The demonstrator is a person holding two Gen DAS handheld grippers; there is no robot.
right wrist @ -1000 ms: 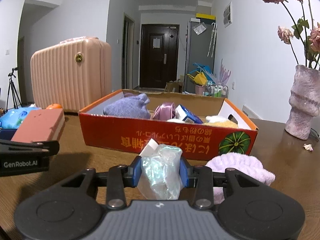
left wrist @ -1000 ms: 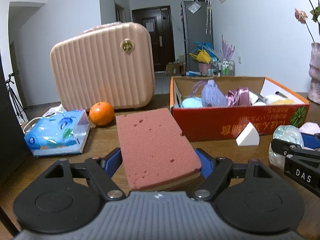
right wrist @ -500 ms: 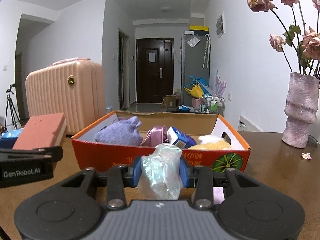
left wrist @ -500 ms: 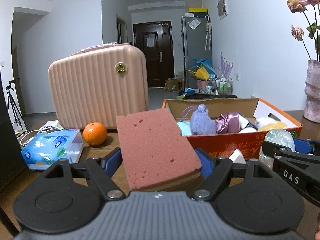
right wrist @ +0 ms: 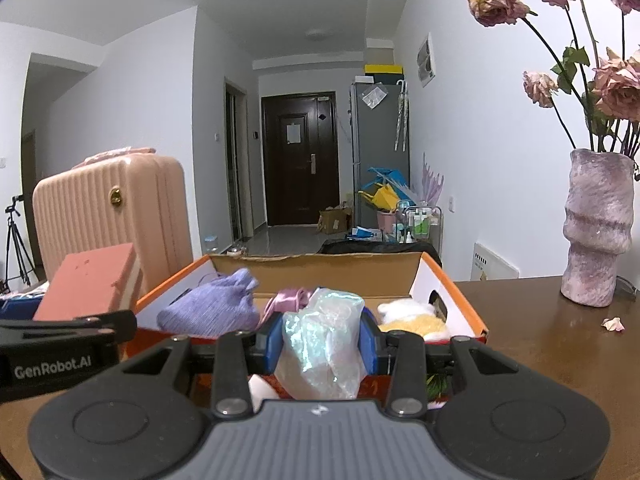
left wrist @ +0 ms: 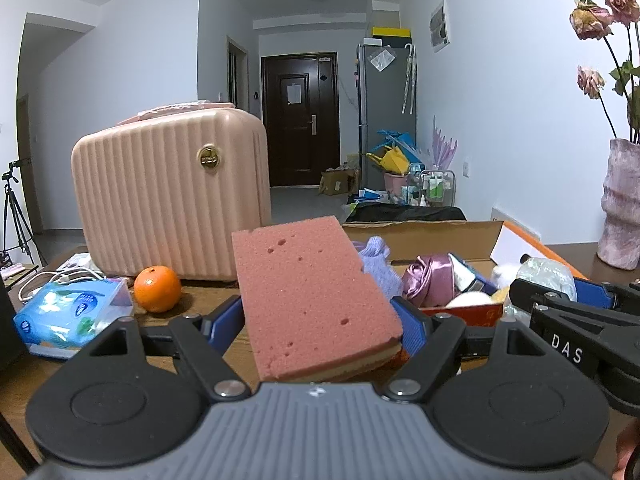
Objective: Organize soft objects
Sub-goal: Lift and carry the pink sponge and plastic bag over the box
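My left gripper (left wrist: 320, 326) is shut on a pink sponge (left wrist: 308, 292) with a tan underside, held flat above the table near the left end of the orange cardboard box (left wrist: 464, 312). The sponge (right wrist: 90, 280) also shows at the left of the right wrist view. My right gripper (right wrist: 322, 342) is shut on a crumpled clear plastic bag (right wrist: 322, 344), lifted in front of the box (right wrist: 452, 286). Inside the box lie a purple knit pouch (right wrist: 216, 308), a pink satin piece (right wrist: 290, 298) and a yellow-white fluffy item (right wrist: 412, 318).
A pink ribbed suitcase (left wrist: 168, 196) stands at the back left, with an orange (left wrist: 157, 289) and a blue tissue pack (left wrist: 70, 314) before it. A tall pink vase (right wrist: 598, 232) with dried roses stands on the right, a fallen petal (right wrist: 612, 324) near it.
Both grippers have risen and moved toward the box with their loads. The box interior now shows more, and the white wedge and lilac cloth on the table have dropped from sight.
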